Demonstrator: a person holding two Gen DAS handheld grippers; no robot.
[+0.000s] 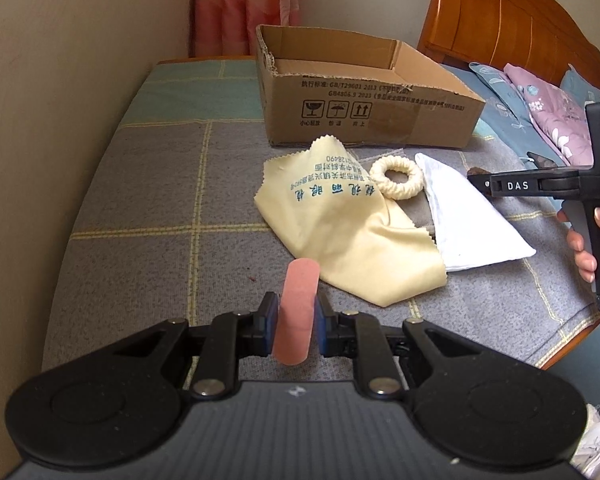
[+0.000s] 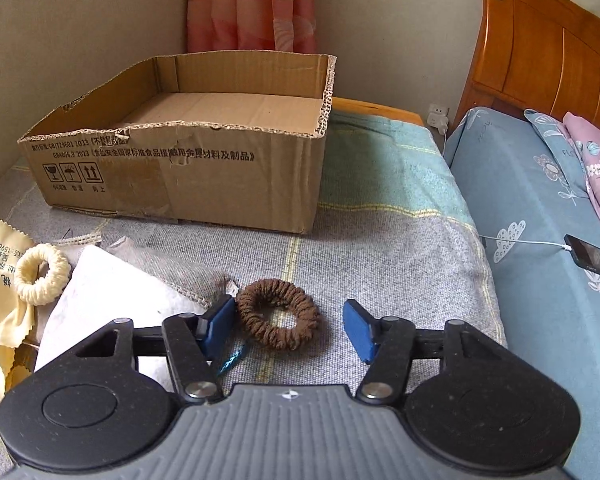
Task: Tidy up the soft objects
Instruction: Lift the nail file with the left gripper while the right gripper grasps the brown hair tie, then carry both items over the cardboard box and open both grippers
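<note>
My left gripper (image 1: 296, 314) is shut on a pink adhesive bandage (image 1: 300, 292), held upright above the grey checked blanket. Beyond it lie a yellow lens cloth (image 1: 340, 240), a cream scrunchie (image 1: 404, 194) and a folded white cloth (image 1: 472, 224). In the right wrist view my right gripper (image 2: 288, 320) is down at the blanket, and a brown scrunchie (image 2: 276, 292) lies between its blue pads. The left pad is at the ring's edge and the right pad stands clear of it. An open cardboard box (image 2: 220, 184) stands behind, with nothing visible inside.
The bed meets a wall on the left. A blue pillow (image 2: 520, 184) and a pink floral one (image 2: 596, 160) lie on the right under the wooden headboard (image 2: 540, 60). A phone (image 2: 588, 260) on a white cable rests on the blue pillow. A hand (image 1: 584, 248) grips the right tool.
</note>
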